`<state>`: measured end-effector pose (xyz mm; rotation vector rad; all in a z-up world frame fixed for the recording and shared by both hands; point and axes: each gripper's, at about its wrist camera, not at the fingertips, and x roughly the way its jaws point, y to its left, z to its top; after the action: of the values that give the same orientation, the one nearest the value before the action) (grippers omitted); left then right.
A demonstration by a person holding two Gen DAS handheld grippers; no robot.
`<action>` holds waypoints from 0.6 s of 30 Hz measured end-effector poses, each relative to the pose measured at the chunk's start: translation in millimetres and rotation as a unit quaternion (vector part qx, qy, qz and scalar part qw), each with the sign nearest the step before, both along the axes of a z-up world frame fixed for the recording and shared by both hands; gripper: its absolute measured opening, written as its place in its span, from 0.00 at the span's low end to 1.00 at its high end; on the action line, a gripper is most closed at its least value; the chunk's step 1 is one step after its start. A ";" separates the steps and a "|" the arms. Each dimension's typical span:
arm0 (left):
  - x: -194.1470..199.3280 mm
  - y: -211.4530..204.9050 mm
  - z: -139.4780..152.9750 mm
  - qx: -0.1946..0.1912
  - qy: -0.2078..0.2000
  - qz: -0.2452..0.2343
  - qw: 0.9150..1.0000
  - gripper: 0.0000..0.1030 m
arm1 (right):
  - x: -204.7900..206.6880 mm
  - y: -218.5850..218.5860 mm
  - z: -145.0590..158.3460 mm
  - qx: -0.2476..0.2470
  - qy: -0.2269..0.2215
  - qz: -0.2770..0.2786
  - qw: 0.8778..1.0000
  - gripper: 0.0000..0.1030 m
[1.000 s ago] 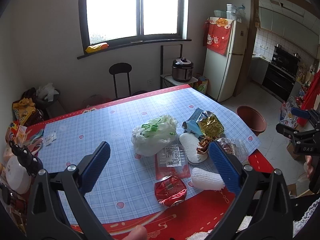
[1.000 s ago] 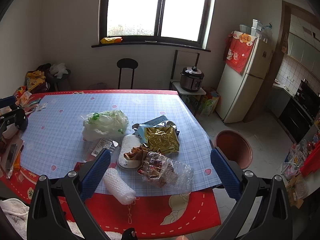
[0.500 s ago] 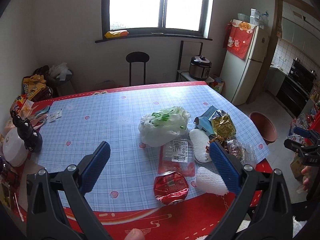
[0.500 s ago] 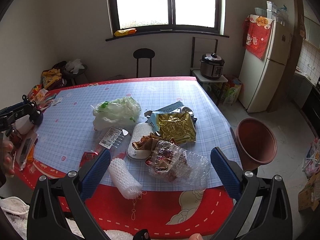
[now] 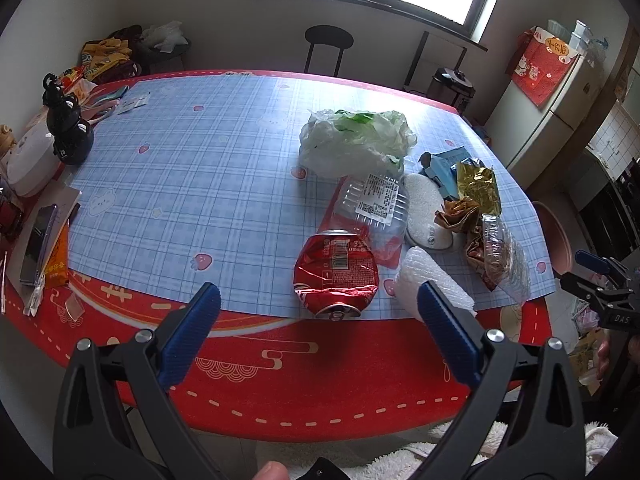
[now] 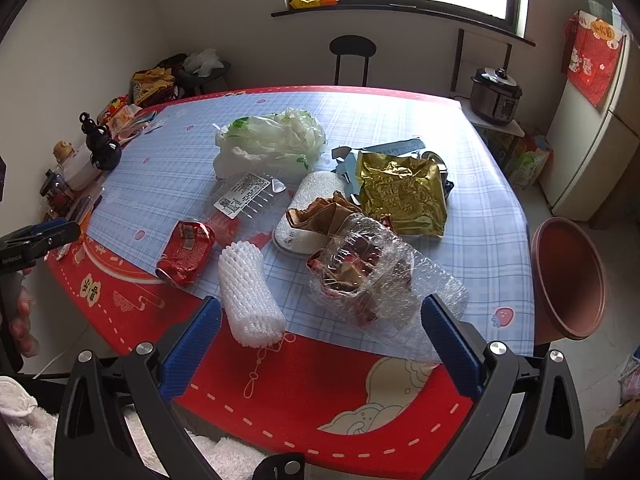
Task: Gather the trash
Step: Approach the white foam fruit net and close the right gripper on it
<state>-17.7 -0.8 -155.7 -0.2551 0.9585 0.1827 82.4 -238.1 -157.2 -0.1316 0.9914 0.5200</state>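
Holding both grippers above the near table [image 5: 280,364] edge, we keep each one wide apart and empty: left gripper [image 5: 318,320], right gripper [image 6: 320,326]. We see the trash clustered on the blue cloth: a crushed red can [image 5: 335,272] lies nearest us, touching a clear tray [image 5: 370,208]. Just right of the can is a white foam sleeve [image 6: 250,294], then crumpled cling film [image 6: 370,276]. Behind sit a gold wrapper [image 6: 402,196] and a plastic bag [image 6: 272,142]. A brown bin [image 6: 568,280] stands beside the table.
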 end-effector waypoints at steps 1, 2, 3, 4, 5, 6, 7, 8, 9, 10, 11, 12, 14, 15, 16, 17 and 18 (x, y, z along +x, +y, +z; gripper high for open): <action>0.3 2.0 -2.1 0.000 0.001 -0.002 1.000 0.94 | 1.8 5.6 -3.0 0.000 0.007 0.005 1.000 0.96; 2.2 4.8 -4.1 0.006 0.003 0.001 1.000 0.94 | 3.2 11.7 -5.4 0.001 0.012 0.014 1.000 0.96; 5.0 8.6 -8.3 0.012 0.008 0.004 1.000 0.94 | 2.9 18.0 -6.0 0.000 0.014 0.024 1.000 0.96; 9.1 13.4 -13.3 0.009 0.015 0.008 1.000 0.93 | 2.0 24.4 -5.8 -0.005 0.014 0.034 0.999 0.96; 13.8 19.1 -19.0 -0.003 0.021 0.011 1.000 0.89 | 0.5 31.2 -5.4 -0.013 0.012 0.043 0.999 0.96; 19.2 25.6 -23.7 -0.021 0.029 0.014 0.999 0.86 | -0.7 35.3 -4.7 -0.020 0.013 0.049 0.998 0.96; 25.2 31.0 -28.9 -0.040 0.038 0.017 0.998 0.76 | -0.7 39.1 -4.2 -0.025 0.016 0.053 0.998 0.96; 29.7 34.8 -33.3 -0.058 0.044 0.017 0.997 0.71 | 0.6 41.2 -3.8 -0.026 0.020 0.053 0.998 0.96; 33.6 36.9 -35.6 -0.070 0.044 0.013 0.996 0.71 | 2.7 42.6 -3.6 -0.025 0.025 0.052 0.998 0.96; 37.4 38.1 -36.5 -0.075 0.042 0.007 0.996 0.71 | 5.2 43.8 -3.1 -0.023 0.027 0.049 0.998 0.95; 41.8 37.4 -37.3 -0.076 0.043 0.000 0.996 0.71 | 7.3 45.0 -2.6 -0.022 0.028 0.047 0.998 0.95; 46.6 37.1 -39.5 -0.078 0.045 -0.008 0.996 0.71 | 9.5 46.1 -2.8 -0.020 0.028 0.043 0.998 0.95; 55.9 34.4 -45.5 -0.080 0.053 -0.024 0.995 0.71 | 13.0 48.8 -7.1 -0.018 0.037 0.039 0.998 0.89; 59.9 33.2 -48.6 -0.080 0.056 -0.030 0.995 0.71 | 14.4 50.1 -11.1 -0.020 0.046 0.039 0.998 0.86; 63.9 32.1 -51.5 -0.083 0.058 -0.036 0.994 0.70 | 14.8 52.5 -15.2 -0.023 0.054 0.040 0.997 0.83; 66.4 31.7 -54.0 -0.089 0.059 -0.041 0.993 0.69 | 14.8 55.3 -19.1 -0.025 0.061 0.042 0.997 0.82; 68.1 31.6 -56.4 -0.095 0.059 -0.046 0.993 0.68 | 14.8 57.7 -23.0 -0.027 0.069 0.044 0.996 0.80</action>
<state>50.4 30.9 -212.1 -0.3764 1.1055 0.0214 97.2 -180.4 -180.3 -0.1901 1.1378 0.5902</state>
